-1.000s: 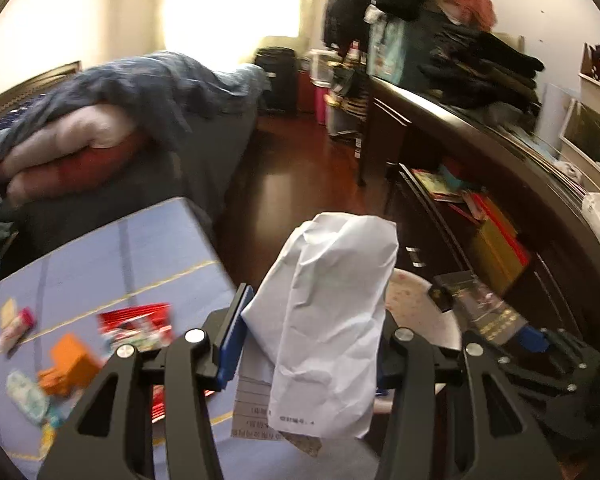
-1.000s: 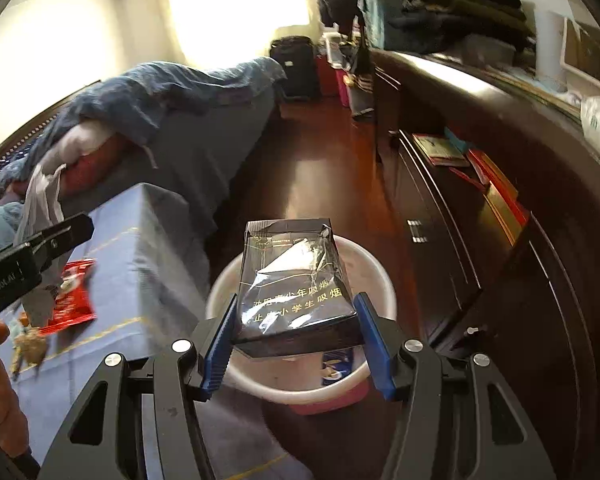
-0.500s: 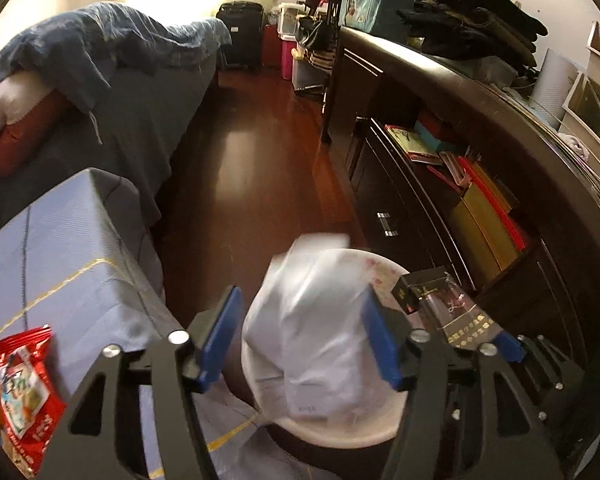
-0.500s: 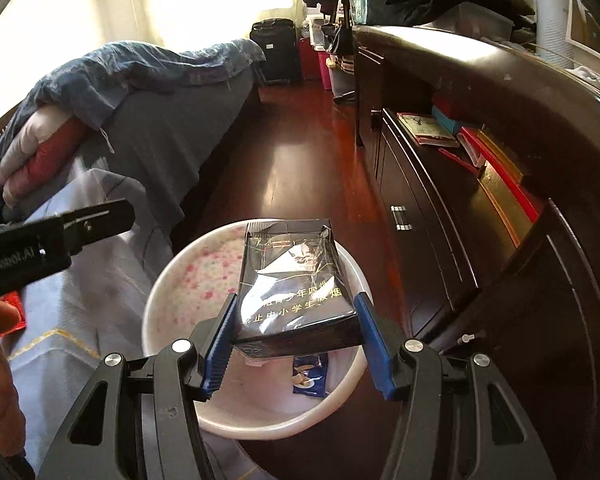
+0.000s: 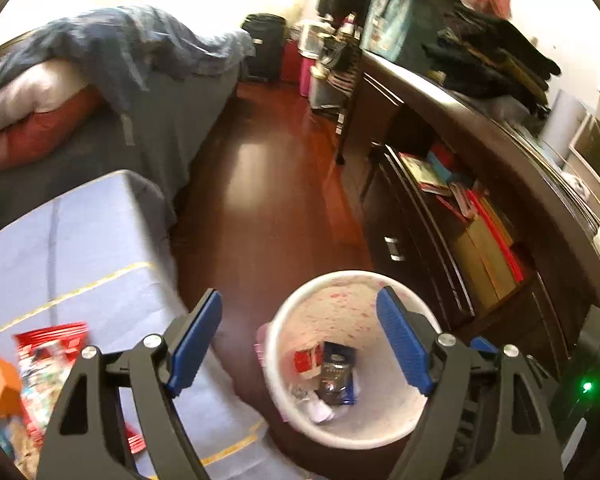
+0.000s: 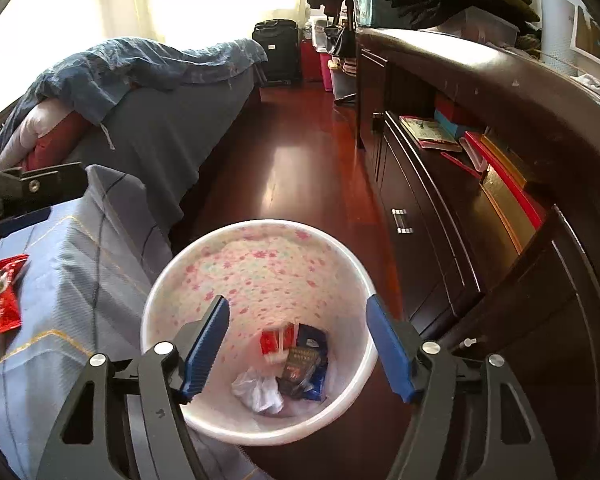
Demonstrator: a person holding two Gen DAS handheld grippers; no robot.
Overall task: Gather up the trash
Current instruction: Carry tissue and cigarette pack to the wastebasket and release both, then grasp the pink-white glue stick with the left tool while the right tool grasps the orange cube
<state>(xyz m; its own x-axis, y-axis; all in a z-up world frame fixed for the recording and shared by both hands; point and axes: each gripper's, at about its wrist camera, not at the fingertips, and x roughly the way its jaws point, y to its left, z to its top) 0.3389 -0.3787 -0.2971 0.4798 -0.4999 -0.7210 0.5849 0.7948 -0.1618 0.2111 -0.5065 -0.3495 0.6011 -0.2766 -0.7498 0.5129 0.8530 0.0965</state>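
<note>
white crumpled paper [image 6: 260, 394] in bin [image 6: 204, 276] below right hand-held gripper [image 6: 296, 344]

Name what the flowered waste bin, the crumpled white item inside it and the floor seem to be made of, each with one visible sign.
Waste bin: probably plastic, with a smooth, thin rim and a printed pattern.
Crumpled white item: likely paper or tissue, holding matte, sharp creases.
Floor: apparently varnished wood or laminate, reddish-brown and mirroring the window light.

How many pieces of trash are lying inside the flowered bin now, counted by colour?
In the flowered bin, as far as the right wrist view shows:
White crumpled paper: 1
Red packet: 1
Dark glossy packet: 1
Blue wrapper: 1
Total: 4
</note>
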